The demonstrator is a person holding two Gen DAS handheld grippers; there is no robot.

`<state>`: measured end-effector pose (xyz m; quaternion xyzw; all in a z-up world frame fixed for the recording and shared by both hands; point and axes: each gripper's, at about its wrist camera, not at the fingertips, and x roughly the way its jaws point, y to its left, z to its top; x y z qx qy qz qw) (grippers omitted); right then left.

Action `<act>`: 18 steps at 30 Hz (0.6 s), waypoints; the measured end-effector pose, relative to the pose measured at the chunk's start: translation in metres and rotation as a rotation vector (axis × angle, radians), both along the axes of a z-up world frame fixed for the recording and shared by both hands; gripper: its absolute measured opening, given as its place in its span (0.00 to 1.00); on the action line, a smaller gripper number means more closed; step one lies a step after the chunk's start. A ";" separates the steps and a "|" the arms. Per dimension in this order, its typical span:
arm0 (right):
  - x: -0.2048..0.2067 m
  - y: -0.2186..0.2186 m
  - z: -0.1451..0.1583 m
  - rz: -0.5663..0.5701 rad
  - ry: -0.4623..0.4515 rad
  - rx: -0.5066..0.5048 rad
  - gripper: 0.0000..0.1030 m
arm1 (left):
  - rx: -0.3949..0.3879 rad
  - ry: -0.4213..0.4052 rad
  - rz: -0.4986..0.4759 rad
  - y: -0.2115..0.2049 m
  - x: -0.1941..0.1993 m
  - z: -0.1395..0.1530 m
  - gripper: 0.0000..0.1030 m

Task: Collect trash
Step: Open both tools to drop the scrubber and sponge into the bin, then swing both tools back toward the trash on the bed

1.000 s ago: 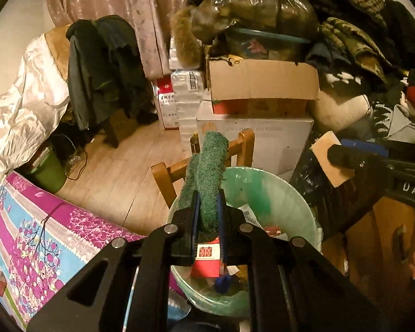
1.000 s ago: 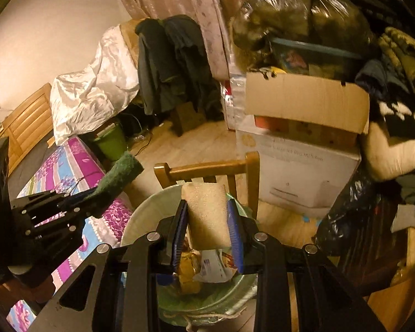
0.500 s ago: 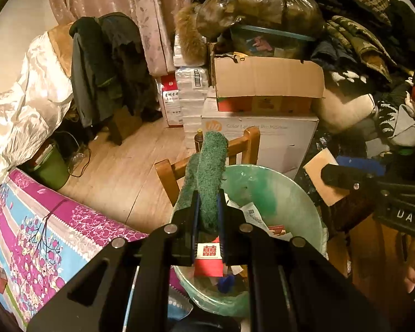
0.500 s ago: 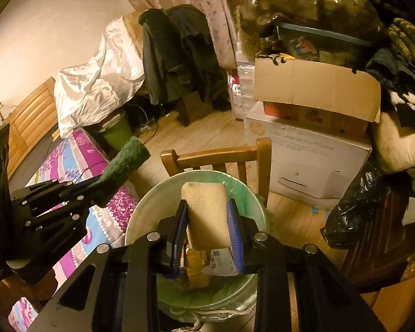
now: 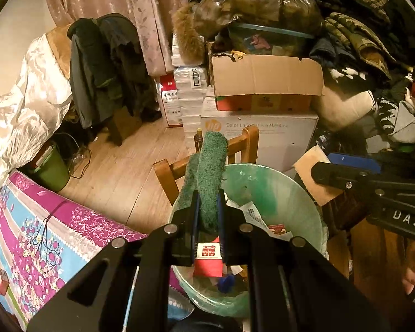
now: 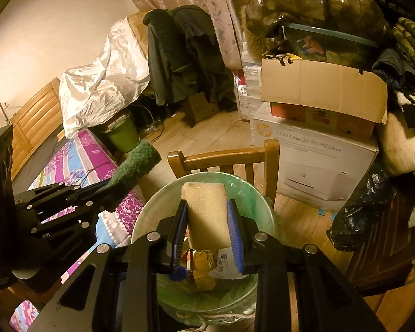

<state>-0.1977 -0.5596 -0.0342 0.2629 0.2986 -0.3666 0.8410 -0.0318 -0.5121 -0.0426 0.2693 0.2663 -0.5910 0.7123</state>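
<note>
Little has moved since a second ago: both tongs stay clamped on their loads above the bin, and only the right view has shifted a touch, so the bin's rim now sits more fully under its sponge. Right tongs (image 6: 207,221) are closed on a tan sponge (image 6: 206,210), blue pads pressing its two sides, and it stands upright over the mouth of the green-lined trash bin (image 6: 251,193). Left tongs (image 5: 207,213) are squeezed almost together on a folded green scouring pad (image 5: 210,171), which sticks up past the fingertips above the near rim of the bin (image 5: 304,193). Inside the bin lie crumpled paper, a red packet (image 5: 209,260) and a blue cap (image 5: 225,282). Just behind the bin stands a wooden chair (image 6: 224,157), with a white printer box (image 6: 318,160) and an open cardboard box (image 6: 323,88) stacked beyond it. A floral purple cloth (image 5: 33,232) lies to the left, on what I cannot tell.
</note>
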 end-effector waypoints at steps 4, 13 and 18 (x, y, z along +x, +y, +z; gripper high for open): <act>-0.001 -0.001 -0.001 -0.006 -0.012 -0.003 0.30 | 0.004 0.005 0.002 0.000 -0.001 -0.002 0.13; -0.004 -0.005 -0.009 -0.034 -0.003 -0.008 0.52 | -0.003 -0.007 0.016 0.001 -0.002 -0.002 0.49; -0.008 -0.007 -0.010 -0.037 -0.007 -0.008 0.52 | -0.015 -0.032 0.020 0.003 -0.004 0.002 0.49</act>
